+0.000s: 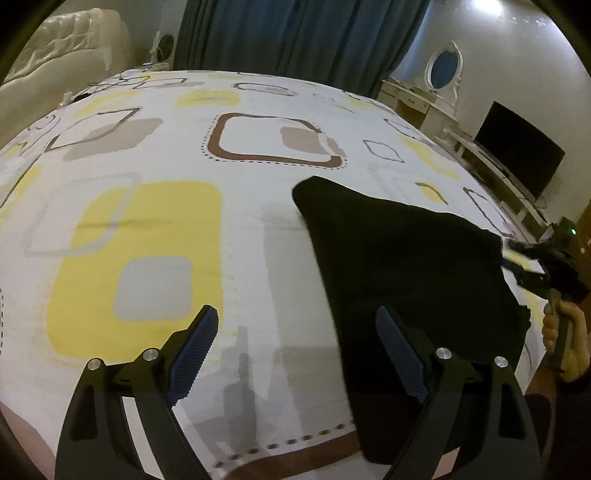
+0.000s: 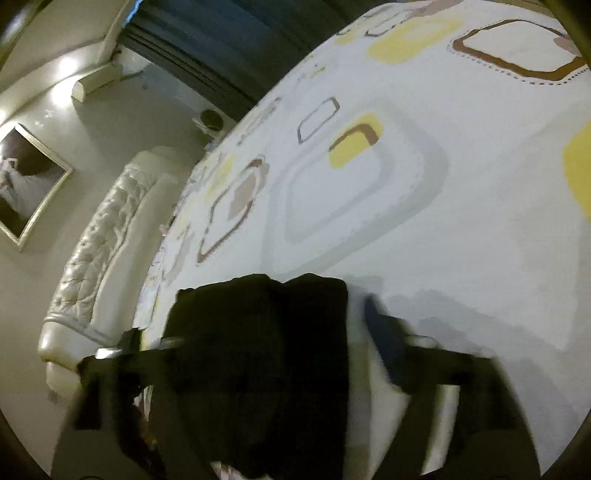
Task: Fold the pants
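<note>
**Black pants folded on the patterned bed, both grippers spread**

Nearest in the left wrist view, the left gripper (image 1: 295,350) stands with its two blue-padded fingers (image 1: 194,354) wide apart and nothing between them, above the white bedspread (image 1: 147,155) printed with yellow, grey and brown rounded squares. Its right finger overlaps the near part of the black pants (image 1: 406,258), which lie as a flat folded block on the right side of the bed, close to the near edge. Only this view shows the whole outline of the pants. It also shows the right gripper (image 1: 524,266) from outside, at the pants' right edge, with a hand (image 1: 565,332) on its handle; whether it touches the cloth cannot be told from here.

The right wrist view is tilted and blurred. The right gripper (image 2: 266,332) has its fingers apart, the pants (image 2: 258,350) bulking between them and over the left finger, the right finger (image 2: 384,343) clear of the cloth over bare bedspread (image 2: 443,184). The pads do not appear to press on the fabric.

Farther off, the left view alone shows blue curtains (image 1: 295,33), a white dresser with an oval mirror (image 1: 445,68) and a dark television (image 1: 521,147). The right view alone shows a framed picture (image 2: 26,184) on the wall above the tufted white headboard (image 2: 99,251).

No writing or brand is readable in either view.
</note>
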`<act>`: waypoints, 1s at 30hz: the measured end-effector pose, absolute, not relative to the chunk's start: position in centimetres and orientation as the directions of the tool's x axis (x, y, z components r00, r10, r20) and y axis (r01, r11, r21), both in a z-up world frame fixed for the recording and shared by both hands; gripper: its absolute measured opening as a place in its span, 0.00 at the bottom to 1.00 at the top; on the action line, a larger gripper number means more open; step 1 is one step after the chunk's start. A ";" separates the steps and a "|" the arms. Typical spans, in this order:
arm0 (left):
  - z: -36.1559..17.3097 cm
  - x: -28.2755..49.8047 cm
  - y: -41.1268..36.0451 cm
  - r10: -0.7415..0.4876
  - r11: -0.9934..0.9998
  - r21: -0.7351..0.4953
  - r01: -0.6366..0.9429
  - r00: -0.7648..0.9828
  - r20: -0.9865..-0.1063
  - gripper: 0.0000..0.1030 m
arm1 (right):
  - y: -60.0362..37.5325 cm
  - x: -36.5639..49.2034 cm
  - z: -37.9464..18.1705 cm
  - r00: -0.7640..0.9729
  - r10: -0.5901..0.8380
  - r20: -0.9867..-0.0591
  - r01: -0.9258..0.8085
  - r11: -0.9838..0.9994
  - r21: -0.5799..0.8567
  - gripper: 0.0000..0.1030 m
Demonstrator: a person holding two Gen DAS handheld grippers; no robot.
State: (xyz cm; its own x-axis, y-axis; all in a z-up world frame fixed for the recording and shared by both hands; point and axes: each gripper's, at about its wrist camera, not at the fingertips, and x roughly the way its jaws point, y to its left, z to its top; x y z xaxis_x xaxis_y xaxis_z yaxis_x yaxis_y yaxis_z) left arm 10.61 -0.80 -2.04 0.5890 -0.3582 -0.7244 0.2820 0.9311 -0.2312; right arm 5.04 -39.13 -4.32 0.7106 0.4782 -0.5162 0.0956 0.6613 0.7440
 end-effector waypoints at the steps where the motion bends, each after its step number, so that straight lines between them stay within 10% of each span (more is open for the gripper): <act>1: -2.2 10.9 -0.3 -0.372 0.926 -0.247 0.286 0.580 -0.725 0.84 | -39.5 4.9 -4.5 0.696 0.503 -0.512 0.088 0.648 0.757 0.77; 13: -3.6 13.9 2.3 -0.638 0.769 -0.570 0.289 0.403 -0.656 0.84 | -41.5 4.2 -9.4 0.564 0.710 -0.422 0.065 0.472 0.879 0.77; 30: -6.5 16.4 -3.1 -0.770 0.637 -0.699 0.326 0.221 -0.599 0.84 | -37.9 7.6 -9.2 0.435 0.802 -0.410 -0.016 0.463 0.886 0.85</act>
State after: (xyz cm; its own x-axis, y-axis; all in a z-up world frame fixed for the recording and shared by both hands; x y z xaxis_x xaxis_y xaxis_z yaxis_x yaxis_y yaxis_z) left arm 16.43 -3.12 -6.53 0.2210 -0.7699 -0.5987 0.3262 0.6369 -0.6986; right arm 7.59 -37.85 -9.24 0.4347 0.8016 -0.4104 -0.0164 0.4627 0.8863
